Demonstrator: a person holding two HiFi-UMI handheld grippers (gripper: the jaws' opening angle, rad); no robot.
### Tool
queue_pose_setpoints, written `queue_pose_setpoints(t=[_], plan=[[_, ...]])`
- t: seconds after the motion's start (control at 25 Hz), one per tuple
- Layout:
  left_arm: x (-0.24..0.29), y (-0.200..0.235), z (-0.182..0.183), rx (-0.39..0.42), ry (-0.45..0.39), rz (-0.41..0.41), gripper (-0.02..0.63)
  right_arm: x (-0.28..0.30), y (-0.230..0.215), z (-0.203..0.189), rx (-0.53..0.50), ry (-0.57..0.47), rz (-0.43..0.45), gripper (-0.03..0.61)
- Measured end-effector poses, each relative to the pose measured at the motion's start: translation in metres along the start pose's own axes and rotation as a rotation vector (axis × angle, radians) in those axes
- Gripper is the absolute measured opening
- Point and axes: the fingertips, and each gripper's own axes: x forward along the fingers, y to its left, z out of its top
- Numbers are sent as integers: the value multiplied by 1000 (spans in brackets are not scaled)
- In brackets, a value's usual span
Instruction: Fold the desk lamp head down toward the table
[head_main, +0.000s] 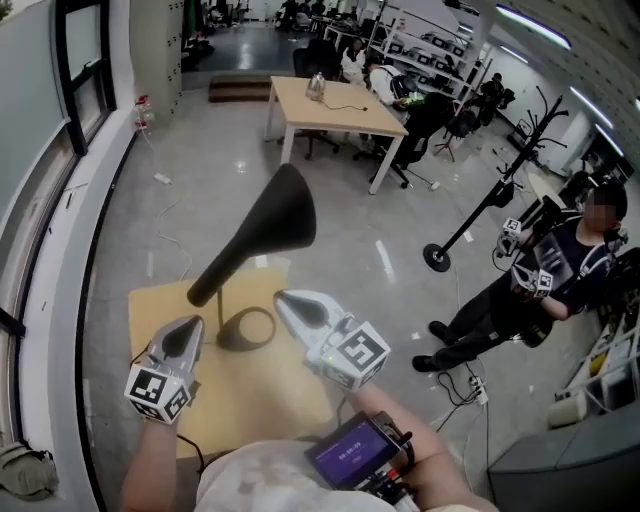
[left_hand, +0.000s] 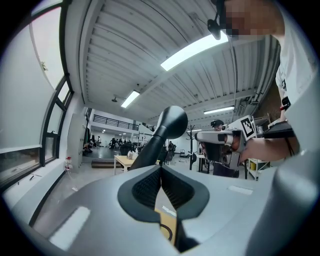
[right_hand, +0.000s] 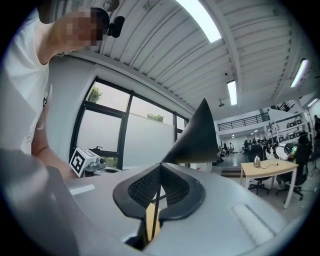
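**Jaws closed on both grippers, nothing held; lamp head up**

Jaws of the left gripper (head_main: 186, 334) meet edge to edge, ribbed black pads pressed together with nothing between them. The right gripper (head_main: 297, 307) is the same, closed and empty. Each is a smooth grey shell carrying a white cube with square black markers: one on the left (head_main: 158, 390) and one on the right (head_main: 357, 355), two in all.

Between the two grippers, a little farther out, one matte black desk lamp (head_main: 250, 250) stands on a small pale wooden table (head_main: 285, 405). Its head (head_main: 283, 212) is a smooth cone. It flares wide toward the far right and is raised, and it tapers down to a rounded tail end just beyond the left gripper. A thin stem (head_main: 220, 315) drops to a flat ring base (head_main: 247, 328) lying on the table between the grippers. Neither gripper touches the lamp, as far as I can see.

Far off stands one bare light-wood desk (head_main: 335, 105). At the right, a second person (head_main: 540, 280) stands near a black coat stand (head_main: 495, 195).
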Motion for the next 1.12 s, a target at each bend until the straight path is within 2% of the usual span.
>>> queue_pose_setpoints(t=[0.2,0.48,0.68,0.88,1.12], plan=[[-2,16,8,4,-18,9,2,12,0,13,-8,-35,2,14],[33,20,17,63,-43,-44,29,19,-14,56,-128,-88,24,14],[40,29,22,100,-46,-49,48,20,-24,69,-205,-59,28,15],[37,31,18,149,7,-52,108,14,-23,99,-247,-83,35,35],[39,38,4,183,70,-73,186,21,-27,111,-301,-55,15,68]])
